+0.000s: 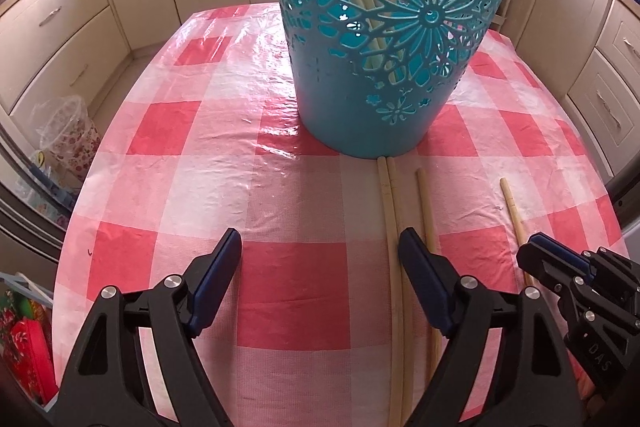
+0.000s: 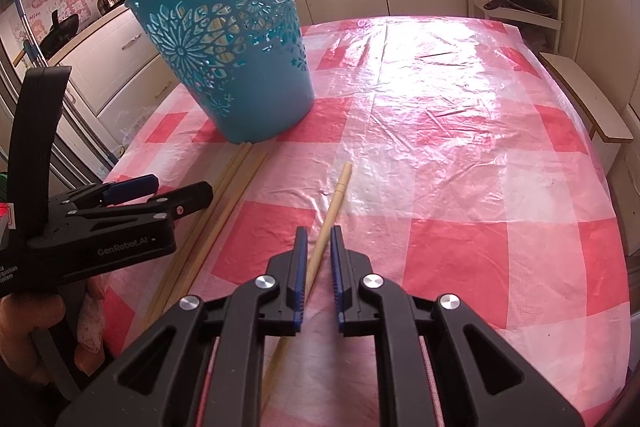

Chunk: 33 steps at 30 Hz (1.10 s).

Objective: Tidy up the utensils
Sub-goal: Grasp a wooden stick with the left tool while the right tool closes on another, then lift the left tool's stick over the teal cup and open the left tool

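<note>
Jaws of right gripper (image 2: 319, 241) narrowly astride lone chopstick (image 2: 332, 209), apparently unpinched.

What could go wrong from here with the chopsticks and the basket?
1. The right gripper straddles a lone chopstick with small gaps; closing off-centre could roll it away on the slick plastic table cover.
2. The left gripper hangs open beside three chopsticks lying close together; it may catch several at once.
3. The two grippers sit close; they might collide.
</note>
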Motion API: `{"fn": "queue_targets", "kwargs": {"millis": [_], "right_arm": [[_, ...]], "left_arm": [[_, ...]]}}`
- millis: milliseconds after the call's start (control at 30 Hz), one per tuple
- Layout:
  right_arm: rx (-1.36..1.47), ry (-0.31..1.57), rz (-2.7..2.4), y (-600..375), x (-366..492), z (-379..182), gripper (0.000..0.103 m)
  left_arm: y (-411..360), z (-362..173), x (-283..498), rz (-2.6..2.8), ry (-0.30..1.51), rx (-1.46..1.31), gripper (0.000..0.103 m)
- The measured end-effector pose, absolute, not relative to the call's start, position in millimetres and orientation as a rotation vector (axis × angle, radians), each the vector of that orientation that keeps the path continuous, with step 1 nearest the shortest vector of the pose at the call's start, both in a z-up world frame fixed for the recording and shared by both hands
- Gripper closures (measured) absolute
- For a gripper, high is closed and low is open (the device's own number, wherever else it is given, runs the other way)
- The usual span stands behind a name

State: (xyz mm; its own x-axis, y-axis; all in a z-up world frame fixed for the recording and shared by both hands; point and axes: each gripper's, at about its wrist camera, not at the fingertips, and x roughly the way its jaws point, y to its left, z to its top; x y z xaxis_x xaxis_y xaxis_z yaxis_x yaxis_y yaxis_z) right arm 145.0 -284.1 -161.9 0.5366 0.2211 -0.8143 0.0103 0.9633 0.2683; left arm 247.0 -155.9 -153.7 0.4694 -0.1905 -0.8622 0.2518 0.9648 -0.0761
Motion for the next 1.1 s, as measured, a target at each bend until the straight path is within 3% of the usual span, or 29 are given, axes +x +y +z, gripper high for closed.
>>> {"fn": "queue_targets", "kwargs": {"millis": [67, 400, 500, 533, 567, 800, 1100], "right_arm": [[0.248, 0.999, 0.134, -281.8, 144.9, -161.3, 0.083], [0.235, 1.003, 0.137, -280.3, 146.2, -160.5, 0.081], [0.205, 1.004, 0.133, -276.7, 146.8, -160.2, 0.081], [0.190, 1.006, 0.133, -275.2, 146.5, -160.0, 0.082], [0.174, 1.008, 0.135, -273.9, 146.2, -159.6, 0.084], [0.170, 1.007, 0.146, -274.0, 142.1, -159.2, 0.088], [0.205, 0.994, 0.146, -278.0, 141.7, -159.9, 0.089]], "left_arm": [[-155.9, -153.7, 248.2, -0.274, 1.052, 0.061, 0.027], [-161.8, -155.7, 248.4, -0.262, 1.048, 0.112, 0.035], [-170.3, -152.0, 248.1, -0.310, 1.040, 0.128, 0.065], [-173.3, -150.9, 247.2, -0.338, 1.044, 0.139, 0.089], [-176.3, -149.9, 245.9, -0.367, 1.052, 0.152, 0.097], [-148.9, -124.4, 228.2, -0.411, 0.997, 0.050, 0.098], [-88.3, 14.2, 207.2, -0.509, 0.568, -0.162, 0.098]]}}
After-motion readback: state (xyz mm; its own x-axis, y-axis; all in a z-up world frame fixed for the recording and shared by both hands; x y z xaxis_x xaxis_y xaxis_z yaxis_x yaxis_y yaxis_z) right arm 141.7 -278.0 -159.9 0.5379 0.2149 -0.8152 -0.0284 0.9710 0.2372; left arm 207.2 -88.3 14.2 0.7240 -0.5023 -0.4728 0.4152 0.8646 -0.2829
